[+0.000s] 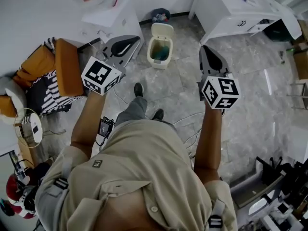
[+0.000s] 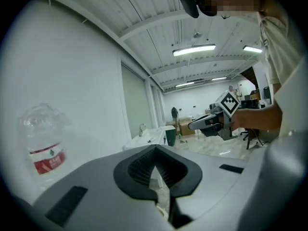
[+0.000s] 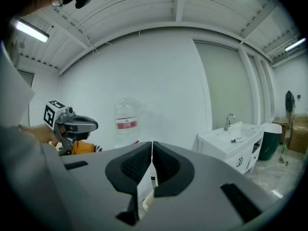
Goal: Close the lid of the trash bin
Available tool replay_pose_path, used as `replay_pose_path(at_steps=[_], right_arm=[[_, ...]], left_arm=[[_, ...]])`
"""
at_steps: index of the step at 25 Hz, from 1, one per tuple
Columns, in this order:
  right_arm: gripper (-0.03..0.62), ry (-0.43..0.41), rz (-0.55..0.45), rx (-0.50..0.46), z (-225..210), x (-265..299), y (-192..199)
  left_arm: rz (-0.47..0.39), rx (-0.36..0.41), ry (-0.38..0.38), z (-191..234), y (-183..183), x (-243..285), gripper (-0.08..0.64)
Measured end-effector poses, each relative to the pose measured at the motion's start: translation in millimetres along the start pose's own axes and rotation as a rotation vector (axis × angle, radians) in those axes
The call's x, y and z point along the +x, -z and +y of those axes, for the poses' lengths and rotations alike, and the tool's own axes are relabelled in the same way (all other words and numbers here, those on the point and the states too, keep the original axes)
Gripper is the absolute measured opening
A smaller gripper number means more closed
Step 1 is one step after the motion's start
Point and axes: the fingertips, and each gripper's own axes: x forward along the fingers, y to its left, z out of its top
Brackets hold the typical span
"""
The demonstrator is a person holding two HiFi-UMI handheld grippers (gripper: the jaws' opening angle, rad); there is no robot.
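Left gripper [image 2: 155,149]: jaws clenched together, empty. Right gripper [image 3: 152,146]: jaws likewise pressed shut, nothing between them. Marbled floor [image 1: 183,85]: grey, beneath both grippers. White trash bin [image 1: 160,52]: standing on the floor ahead, between the two grippers, apart from both. Lid [image 1: 162,31]: raised, open.
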Motion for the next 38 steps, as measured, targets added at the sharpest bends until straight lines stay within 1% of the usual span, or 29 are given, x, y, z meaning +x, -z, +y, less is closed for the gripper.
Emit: replay_pose_path(at_steps=[6, 11, 15, 21, 29, 35, 38], right_arm=[[0.026, 0.101, 0.018, 0.024, -36.8, -8.0, 10.3], [0.026, 0.15, 0.046, 0.023, -44.0, 4.4, 12.2], [0.026, 0.182, 0.061, 0.022, -44.3, 26.0, 8.7], [0.026, 0.212, 0.077, 0.016, -33.7, 71.8, 2.0], [0.026, 0.233, 0.092, -0.021, -15.3, 125.4, -17.4], [0.026, 0.25, 0.114, -0.056, -3.9, 161.1, -26.8], [0.026, 0.233, 0.149, -0.077, 2.5, 176.8, -24.1]], left_arm=[[-0.024, -0.005, 0.092, 0.2, -0.1, 49.0, 0.014], [-0.037, -0.025, 0.153, 12.6, 7.0, 74.2, 0.014], [-0.038, -0.032, 0.19, 35.3, 14.4, 88.0, 0.014], [-0.057, -0.042, 0.22, 84.7, 23.8, 101.3, 0.014], [-0.091, -0.052, 0.238, 145.7, 31.1, 106.6, 0.014], [-0.108, -0.055, 0.256, 181.4, 42.1, 109.3, 0.014], [-0.108, -0.076, 0.256, 192.5, 48.9, 111.0, 0.014]])
